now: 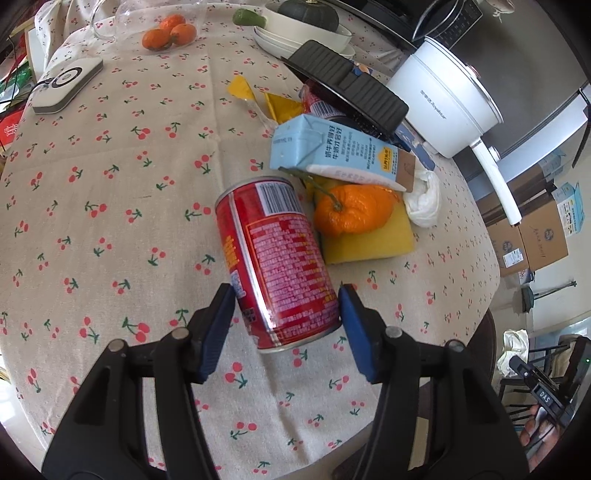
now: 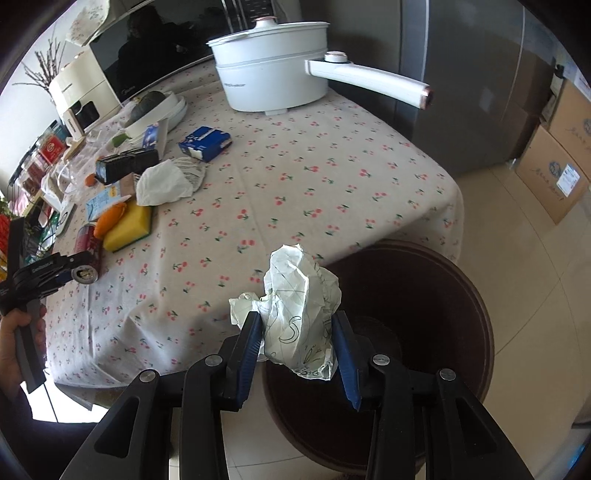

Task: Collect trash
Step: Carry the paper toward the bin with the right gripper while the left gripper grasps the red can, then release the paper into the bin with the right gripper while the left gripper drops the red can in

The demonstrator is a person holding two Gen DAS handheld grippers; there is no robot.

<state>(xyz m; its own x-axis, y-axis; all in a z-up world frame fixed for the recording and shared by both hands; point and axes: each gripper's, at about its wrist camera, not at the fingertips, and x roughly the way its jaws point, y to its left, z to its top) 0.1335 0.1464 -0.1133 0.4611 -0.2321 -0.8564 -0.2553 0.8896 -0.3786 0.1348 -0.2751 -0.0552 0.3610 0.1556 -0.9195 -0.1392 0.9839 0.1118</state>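
Left claw (image 1: 287,301): blue pads straddle the near end of a red printed drink can (image 1: 275,258) lying on its side on the table (image 1: 110,221), which wears a beige cloth with a red cherry print. Left pad looks against the can wall; right pad sits at the can's bottom rim, contact there not clear. Can still rests on the cloth. Jaws roughly half open, no firm grip visible.

Right claw (image 2: 297,345): clamped on a crumpled white paper ball with black pen marks (image 2: 299,314), pads pressed in on both sides. Ball hangs off the table's near corner, over a round dark-brown bin (image 2: 424,295) standing on the tiled floor just beside that corner.

Remaining clutter, left wrist view, just beyond the can toward the far side of the table:
- orange tangerine with stem (image 1: 351,210) on a yellow sponge block (image 1: 373,236), touching the can's side
- light-blue milk carton (image 1: 332,155) lying flat, leaning over the tangerine
- white crumpled tissue wad (image 1: 424,199) beside the carton's end
- yellow torn wrapper pieces (image 1: 266,98) further back

White electric pot with long handle (image 1: 443,107) at the far right edge. Three more tangerines (image 1: 168,33) at the far edge.
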